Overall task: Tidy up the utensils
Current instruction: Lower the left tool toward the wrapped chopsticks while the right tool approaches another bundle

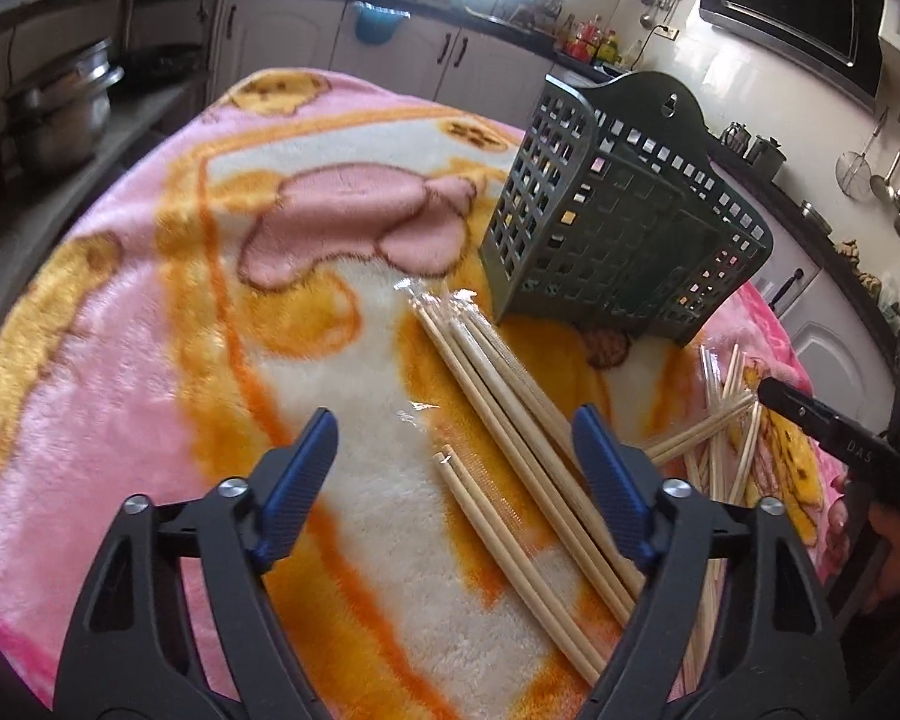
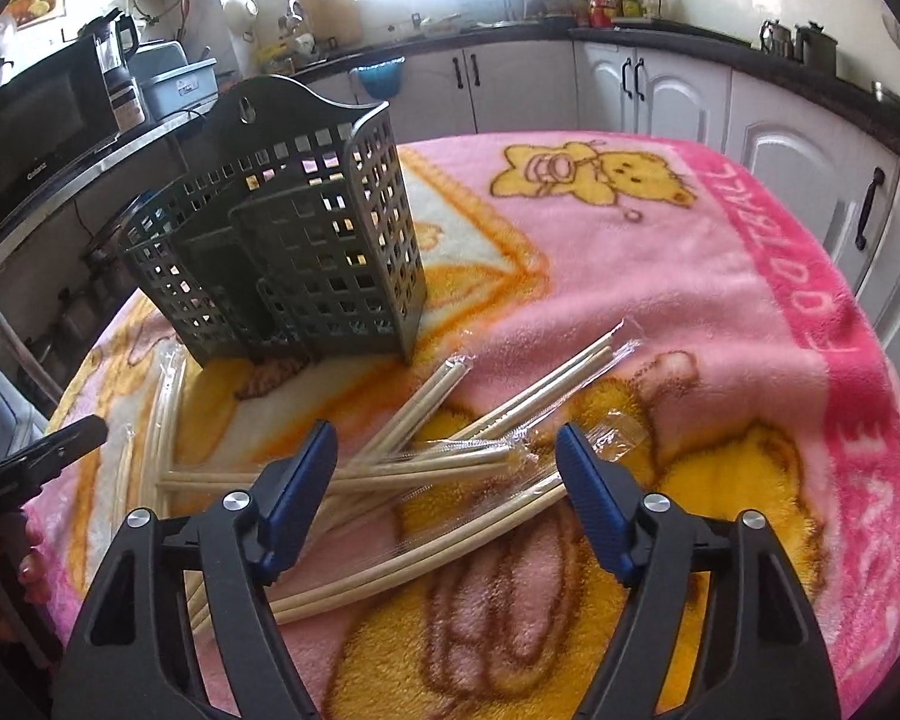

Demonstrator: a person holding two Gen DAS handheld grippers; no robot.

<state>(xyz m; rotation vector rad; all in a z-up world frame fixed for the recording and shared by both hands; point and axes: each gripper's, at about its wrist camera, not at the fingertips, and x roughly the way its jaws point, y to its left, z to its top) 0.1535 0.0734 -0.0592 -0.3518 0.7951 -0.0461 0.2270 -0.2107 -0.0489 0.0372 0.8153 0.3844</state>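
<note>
**Light, slick chopsticks on a soft blanket: grip the bundle, not a single stick**

The pale wooden chopsticks in clear plastic sleeves (image 1: 510, 450) lie scattered on the fleecy pink-and-yellow cartoon blanket (image 1: 150, 360) that covers the desk, just in front of the dark green perforated plastic utensil holder (image 1: 618, 222), which stands upright behind them. One group lies between and just ahead of your left gripper (image 1: 456, 468); a crossed heap (image 2: 438, 462) lies under your right gripper (image 2: 447, 474).

Both sets of fingers stand apart with nothing between the blue pads, and neither touches a stick yet.

Expect these chopsticks to be very light and stiff, so weight is no worry. The trouble is likely the wrapping: the film looks smooth and crinkly, and a stick may slide inside its sleeve or squirt out of a pinch. The round shafts will also tend to roll. The blanket is plush and yielding, so you can probably press the fingers down into the pile to get beneath a stick.

Take hold across the shafts near mid-length, where a pair balances, rather than at the loose film ends. In the right-hand heap, pick the topmost pair first; which one that is cannot be told for certain through the overlapping film.
</note>
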